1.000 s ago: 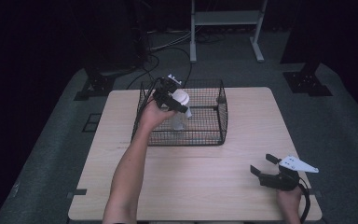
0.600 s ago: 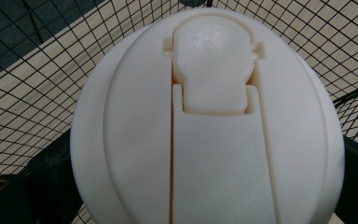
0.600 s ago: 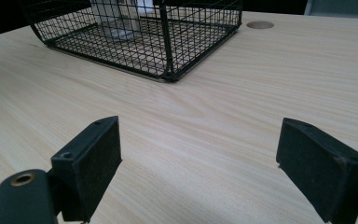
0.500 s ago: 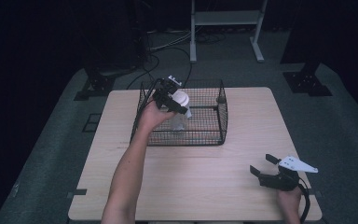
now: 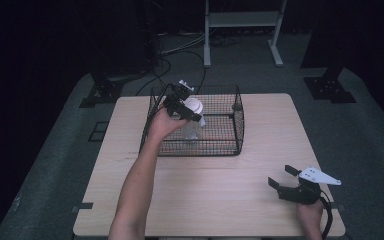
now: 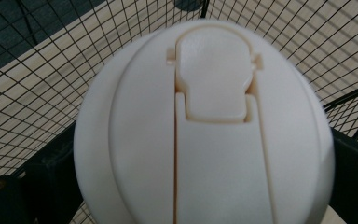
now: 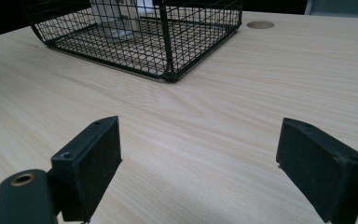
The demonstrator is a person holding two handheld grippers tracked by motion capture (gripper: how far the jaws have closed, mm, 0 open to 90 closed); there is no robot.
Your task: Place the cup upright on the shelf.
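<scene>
Dark room with grey carpet floor [image 5: 45, 165], pale rectangular wooden table [image 5: 220, 200], black wire mesh basket [image 5: 230, 142] at twelve o'clock, clear bottle with cream flip-top lid [image 5: 194, 106] upright inside it, left gripper [image 5: 182, 106] clamped on lid, right gripper [image 5: 281, 181] at four o'clock, jaws spread wide, holding nothing.

Bare counter [image 5: 220, 190] is lying open ahead of the right hand-held gripper [image 5: 284, 181], up to the wire basket [image 5: 237, 120]. Around the left hand-held gripper [image 5: 192, 114], passage is being hemmed in by the basket's mesh walls; only the top is being left open.
</scene>
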